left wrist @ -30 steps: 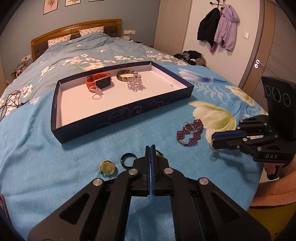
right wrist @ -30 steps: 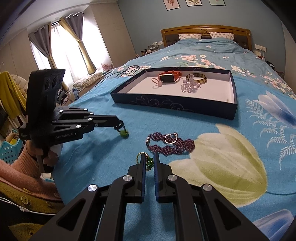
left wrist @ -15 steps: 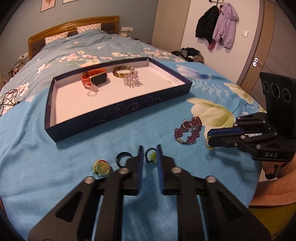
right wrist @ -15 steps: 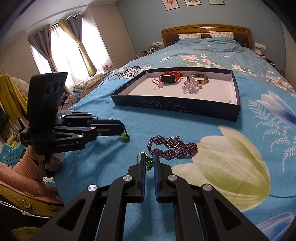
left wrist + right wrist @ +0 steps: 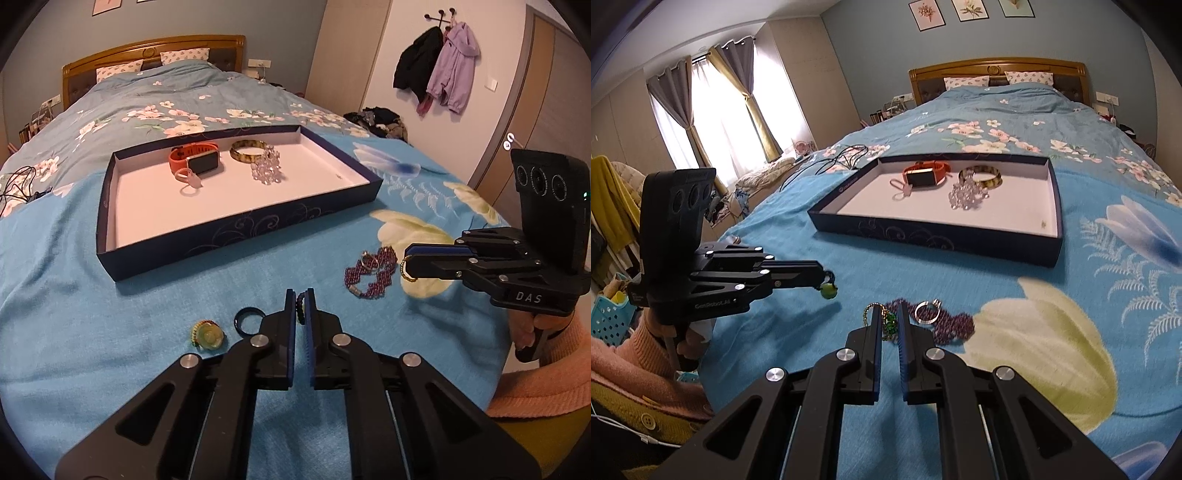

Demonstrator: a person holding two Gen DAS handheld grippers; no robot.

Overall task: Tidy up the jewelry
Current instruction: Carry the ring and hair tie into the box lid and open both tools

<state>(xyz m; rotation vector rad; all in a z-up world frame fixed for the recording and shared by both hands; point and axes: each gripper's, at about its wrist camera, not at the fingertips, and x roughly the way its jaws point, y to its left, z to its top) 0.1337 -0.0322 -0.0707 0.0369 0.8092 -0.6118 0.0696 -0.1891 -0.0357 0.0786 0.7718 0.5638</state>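
A dark blue tray [image 5: 236,225] with a white floor lies on the bed and holds an orange watch [image 5: 195,161], a gold bangle [image 5: 248,155], a crystal bracelet [image 5: 266,170] and a small ring [image 5: 189,187]. My left gripper [image 5: 300,308] is shut on a dark beaded bracelet with a green bead [image 5: 828,291], held just above the bedspread. My right gripper [image 5: 888,325] is shut on a gold-and-green chain [image 5: 889,322], also seen in the left wrist view [image 5: 405,266]. A purple beaded bracelet [image 5: 369,272] with a silver ring [image 5: 927,313] on it lies between the grippers.
A black ring [image 5: 248,320] and a yellow-green ring [image 5: 207,334] lie on the blue floral bedspread [image 5: 74,295] near my left gripper. Black cables [image 5: 834,162] lie at the bed's left side. The bed's edge is near the right hand [image 5: 532,332].
My left gripper opened half a second ago and has shut again on the dark beaded bracelet, lifting it. The right gripper has risen slightly, still holding its chain.
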